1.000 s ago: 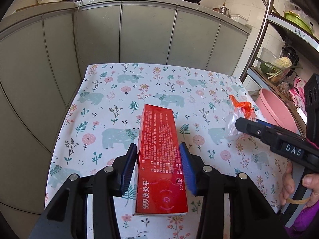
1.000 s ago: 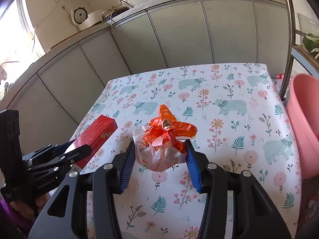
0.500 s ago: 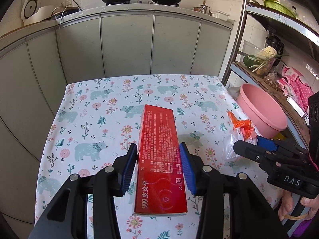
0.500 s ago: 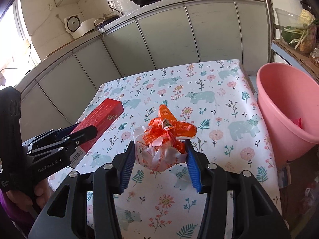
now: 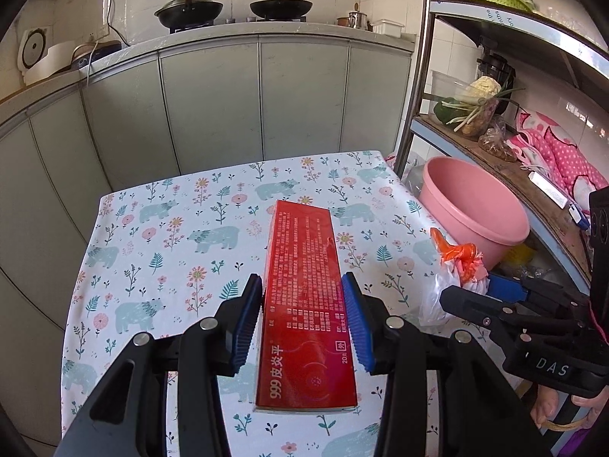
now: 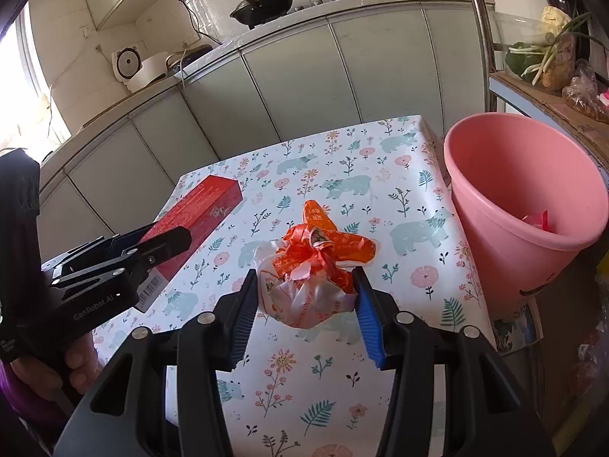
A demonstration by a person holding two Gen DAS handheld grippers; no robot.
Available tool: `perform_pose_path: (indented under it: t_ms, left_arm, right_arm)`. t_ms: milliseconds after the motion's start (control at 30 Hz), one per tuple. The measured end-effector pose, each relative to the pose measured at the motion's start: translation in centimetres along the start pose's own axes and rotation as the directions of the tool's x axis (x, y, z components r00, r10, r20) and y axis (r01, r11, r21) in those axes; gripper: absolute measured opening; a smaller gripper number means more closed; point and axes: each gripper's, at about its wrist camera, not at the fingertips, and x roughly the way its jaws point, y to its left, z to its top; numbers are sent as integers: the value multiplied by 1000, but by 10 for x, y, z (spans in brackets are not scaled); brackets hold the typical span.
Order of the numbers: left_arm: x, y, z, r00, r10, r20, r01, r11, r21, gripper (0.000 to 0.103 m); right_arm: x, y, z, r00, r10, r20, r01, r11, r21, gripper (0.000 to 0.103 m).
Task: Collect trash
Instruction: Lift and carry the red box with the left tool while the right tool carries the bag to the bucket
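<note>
A long red box sits between the blue pads of my left gripper, which is shut on it and holds it above the floral tablecloth. My right gripper is shut on a crumpled orange-and-white plastic bag, held over the cloth's right part. A pink bucket stands just off the table's right edge, to the right of the bag, with a red scrap inside. In the right wrist view, the left gripper carries the red box at the left.
Grey cabinets run behind the table, with woks on the counter. A metal rack stands at the right, its shelf holding vegetables and bags. A hand grips the left tool's handle.
Both grippers have swung right and risen a little with the box and the bag still held. The pink bucket has come much closer and fuller into both views.
</note>
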Motion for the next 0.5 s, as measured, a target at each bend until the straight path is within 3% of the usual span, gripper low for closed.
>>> perform_pose_path:
  t_ms: [500]
  left_arm:
    - [10, -25, 9, 998, -68, 7, 68, 997, 29, 42]
  right_arm:
    - [-10, -11, -8, 999, -38, 21, 38, 999, 23, 49]
